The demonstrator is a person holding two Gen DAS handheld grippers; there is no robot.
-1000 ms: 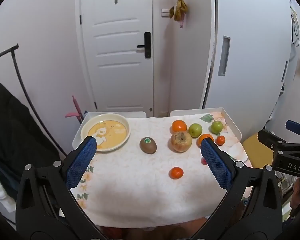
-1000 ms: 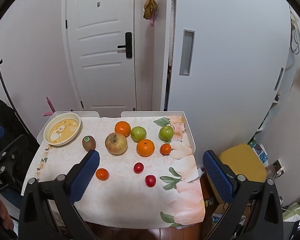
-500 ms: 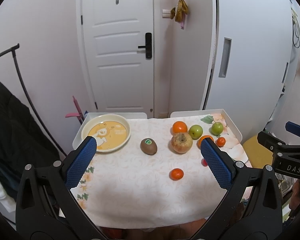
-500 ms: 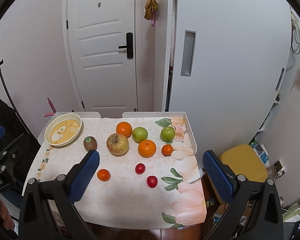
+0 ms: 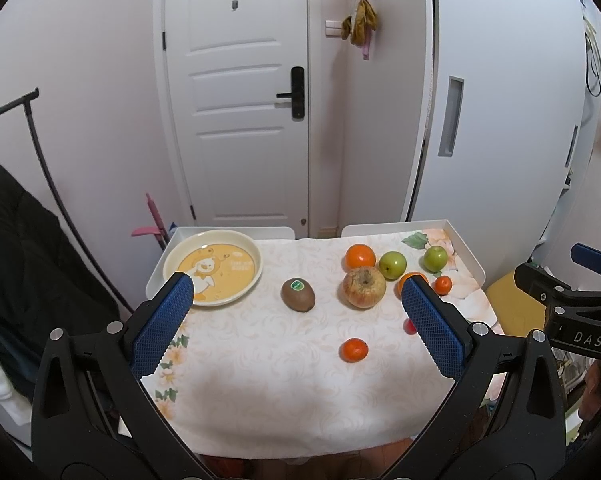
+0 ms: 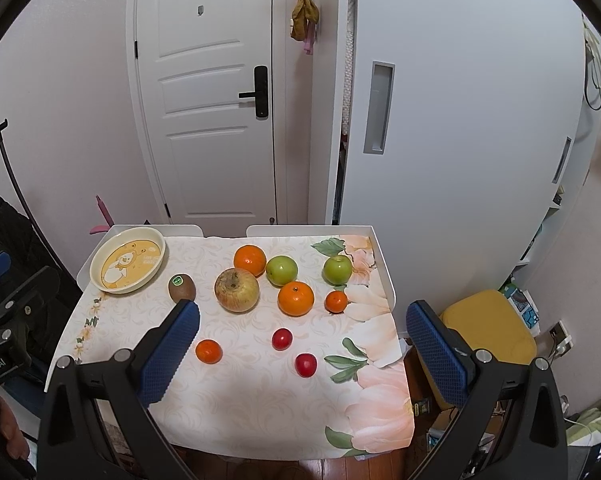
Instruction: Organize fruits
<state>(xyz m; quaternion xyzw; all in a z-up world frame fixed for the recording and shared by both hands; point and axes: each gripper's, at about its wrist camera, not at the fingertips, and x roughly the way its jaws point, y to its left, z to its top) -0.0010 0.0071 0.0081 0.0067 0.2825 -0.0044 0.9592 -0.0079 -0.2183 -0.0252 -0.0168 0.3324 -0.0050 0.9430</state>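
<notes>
Both wide open and empty: left claw (image 5: 296, 308) and right claw (image 6: 302, 334), held level above the near edge of the cloth-covered surface (image 5: 268, 384). Ahead of the left claw, just right of the round cream plate with a yellow cartoon centre (image 5: 213, 267), the brown fuzzy kiwi with a green sticker (image 5: 298, 295), long axis roughly crosswise. Probably nearer to the left claw; other fruits farther right of the plate.

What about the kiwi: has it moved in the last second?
No. The kiwi keeps the same gap to the right of the yellow plate.
</notes>
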